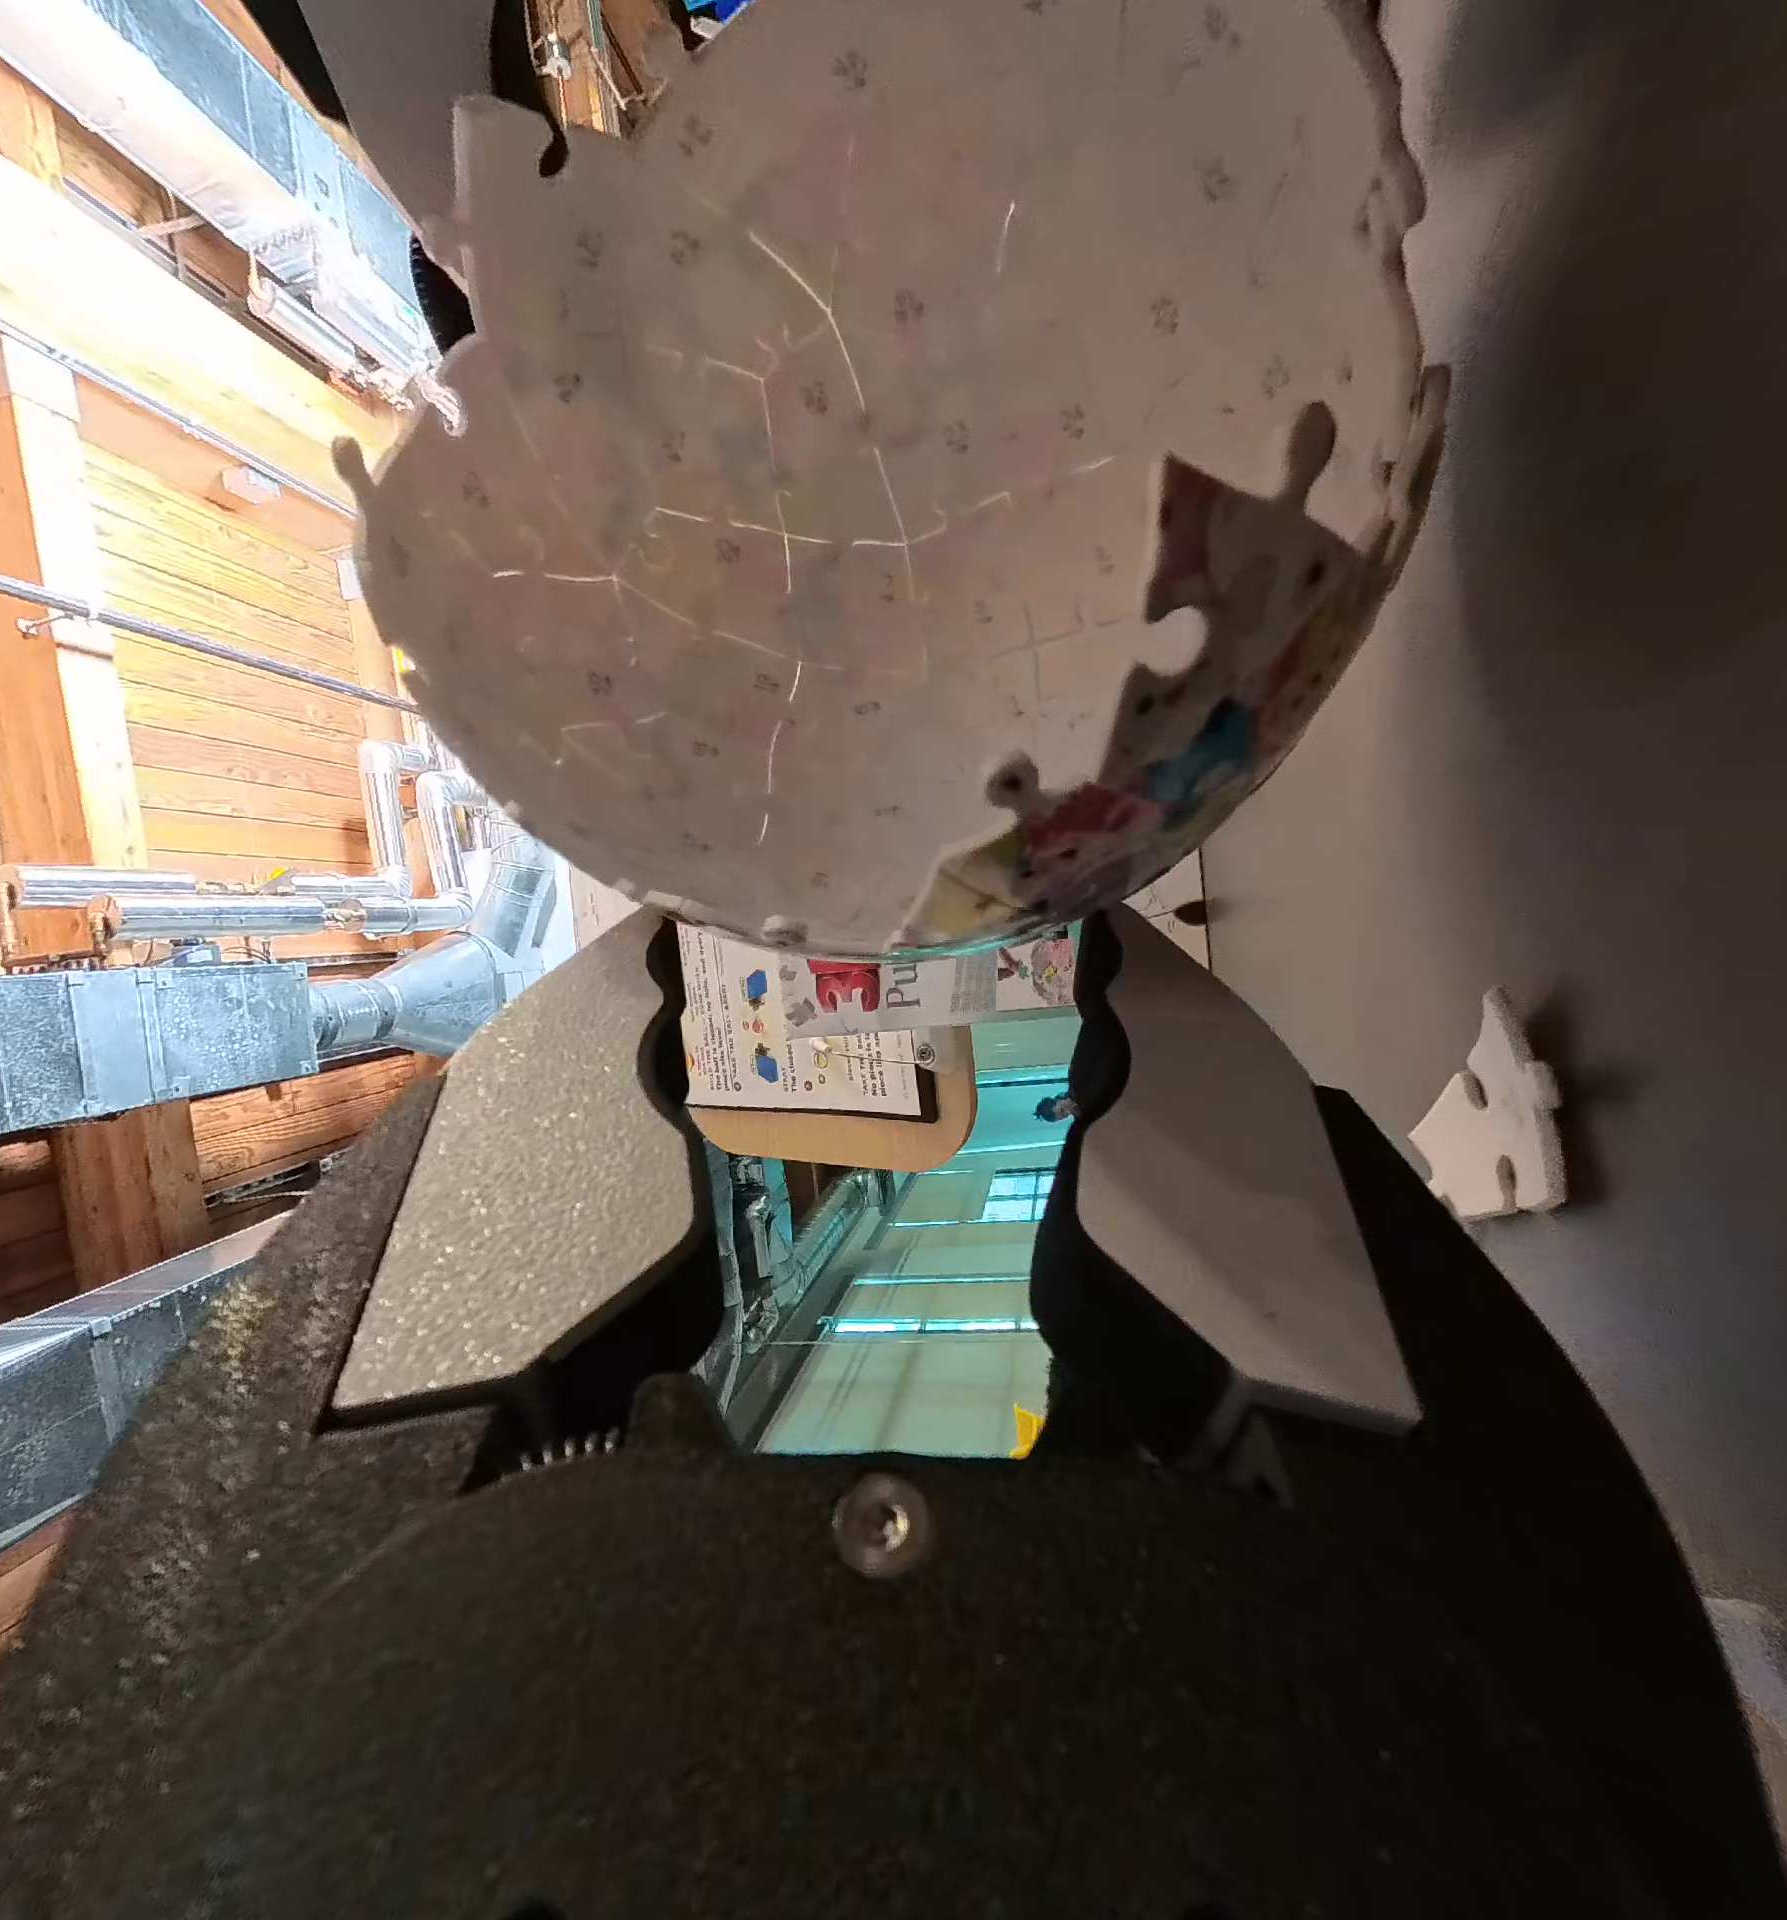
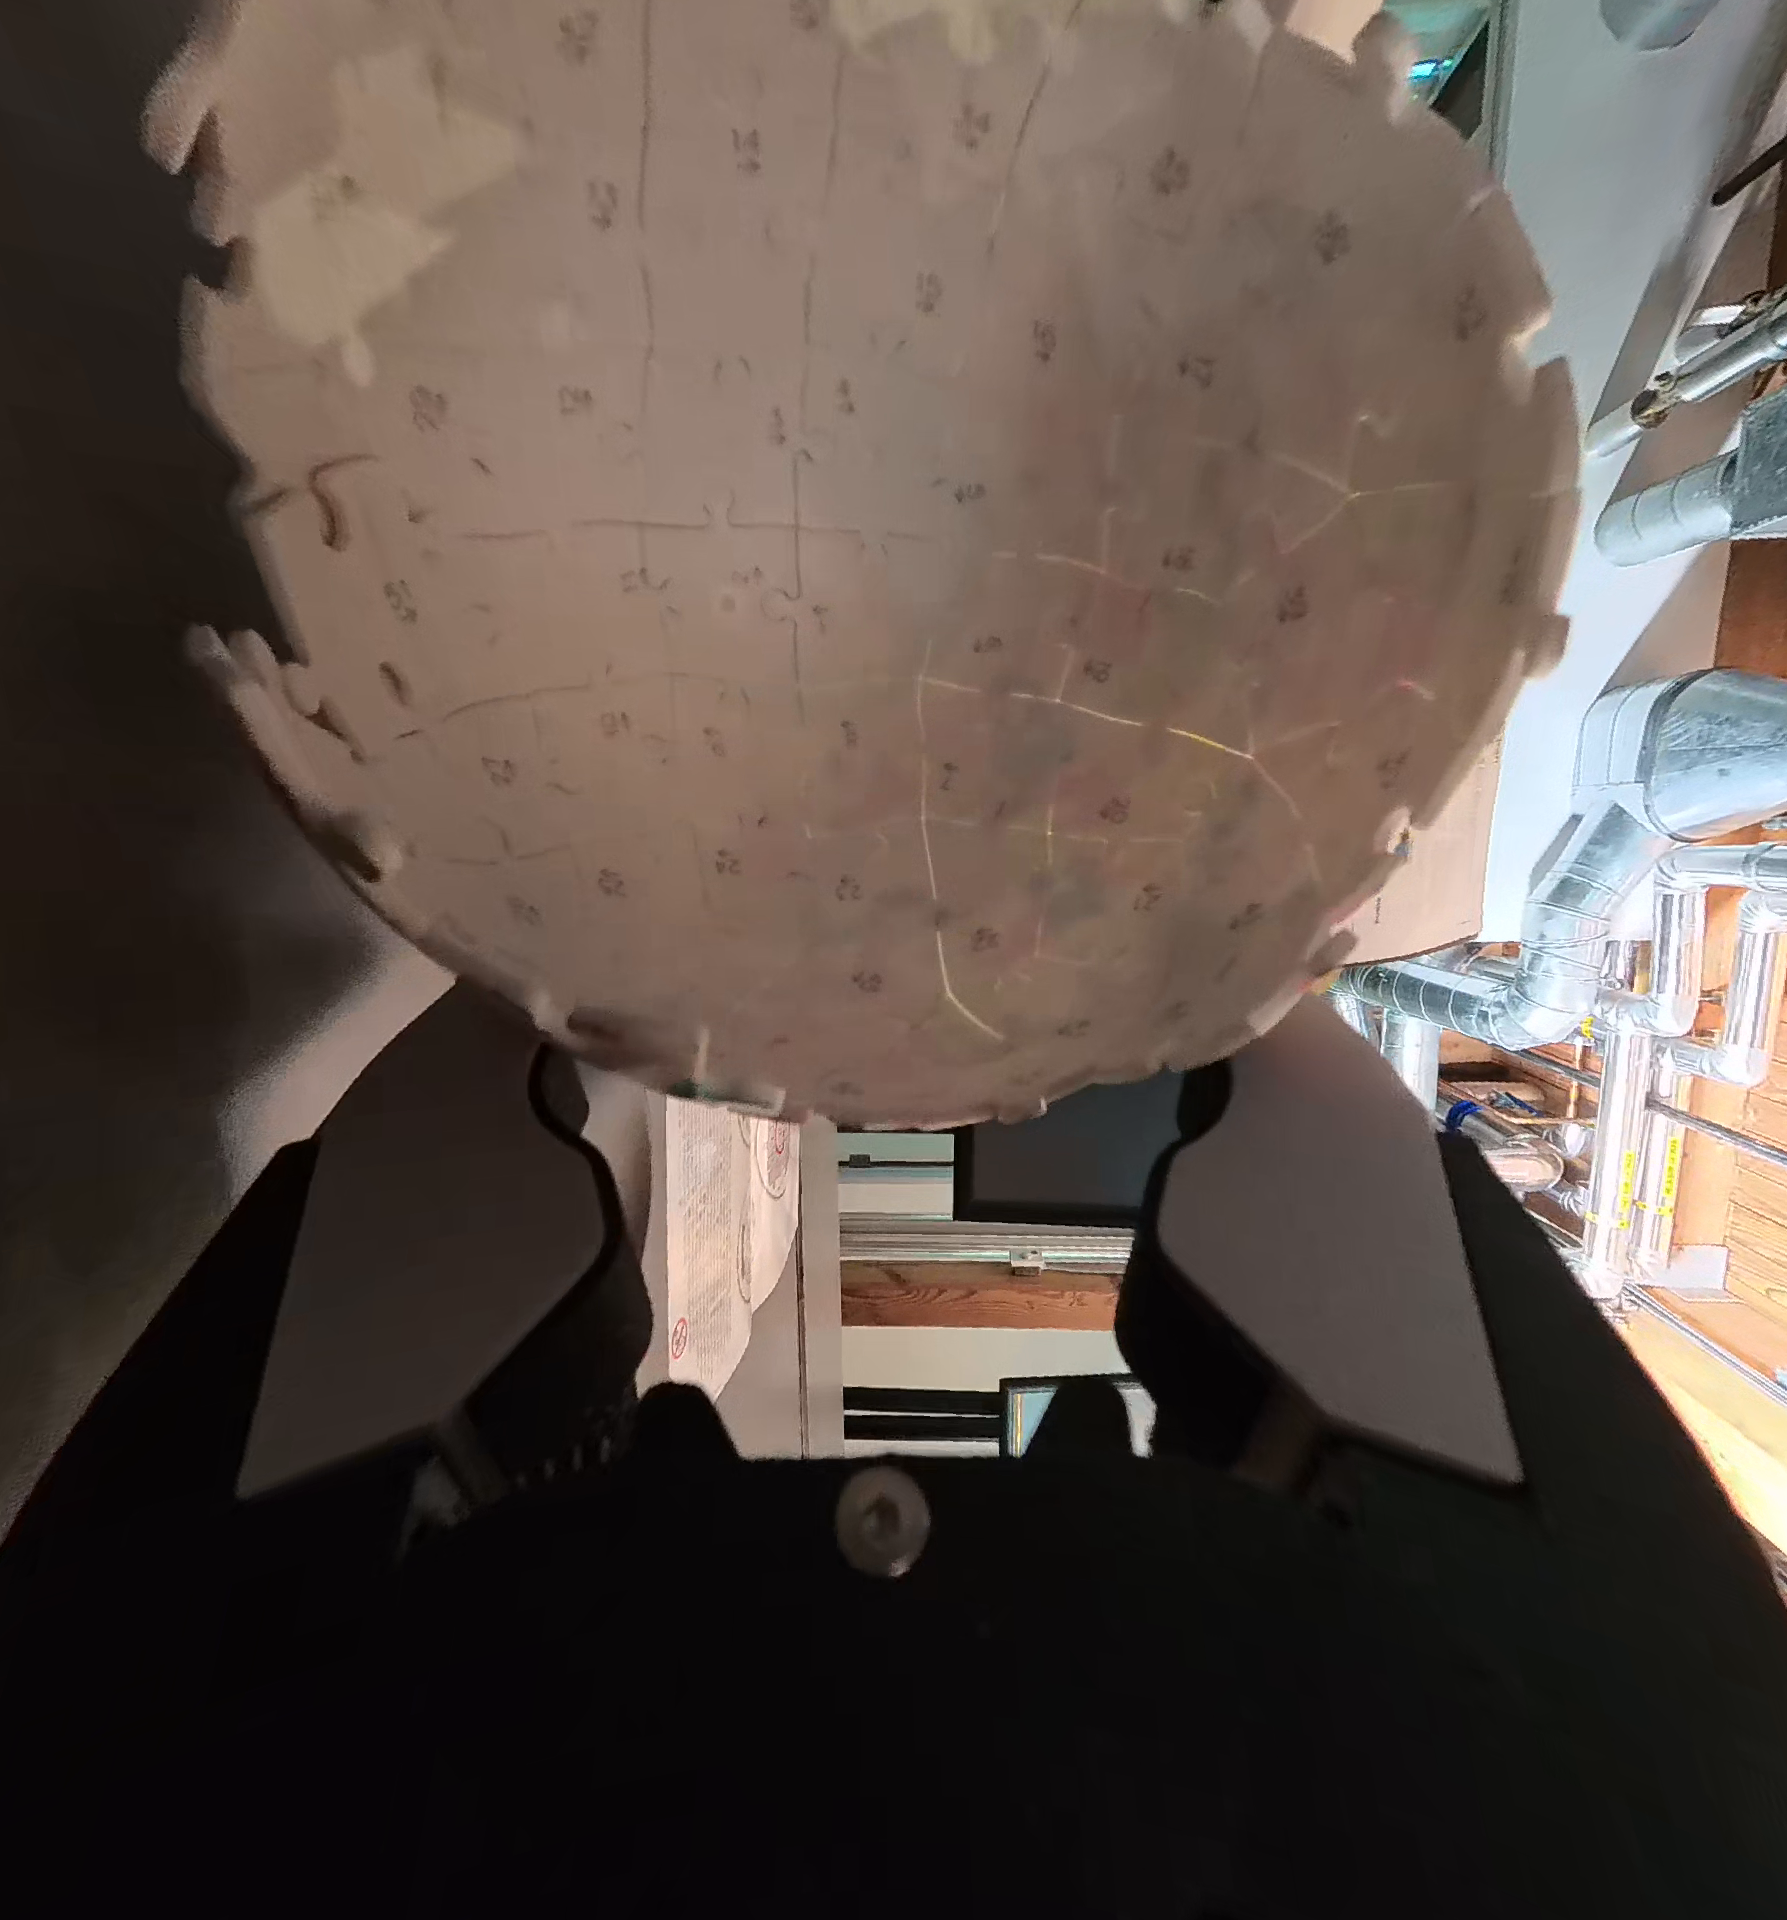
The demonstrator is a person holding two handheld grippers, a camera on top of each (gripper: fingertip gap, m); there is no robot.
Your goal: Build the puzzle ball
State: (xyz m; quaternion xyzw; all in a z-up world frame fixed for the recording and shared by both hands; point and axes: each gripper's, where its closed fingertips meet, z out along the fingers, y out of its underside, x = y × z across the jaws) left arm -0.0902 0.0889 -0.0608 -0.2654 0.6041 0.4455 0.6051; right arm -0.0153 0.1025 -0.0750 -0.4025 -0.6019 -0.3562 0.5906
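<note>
Half-built puzzle ball (image 1: 868, 499) sits straight ahead of both tips, hollow white inside facing me, jagged rim toward each camera. My left gripper (image 1: 873, 997) and right gripper (image 2: 878, 1122) both stand apart, tips at its lower edge; contact unclear. Loose piece (image 1: 1486, 1127) lies right of the left one.

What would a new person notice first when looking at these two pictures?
First, the big unfinished puzzle ball: a curved shell with a jagged edge fills the upper part of both wrist views, its pale inner side facing the cameras. In the left wrist view a strip of its colourful outer side shows at the lower right, and one loose white piece lies apart on the grey surface.
</note>
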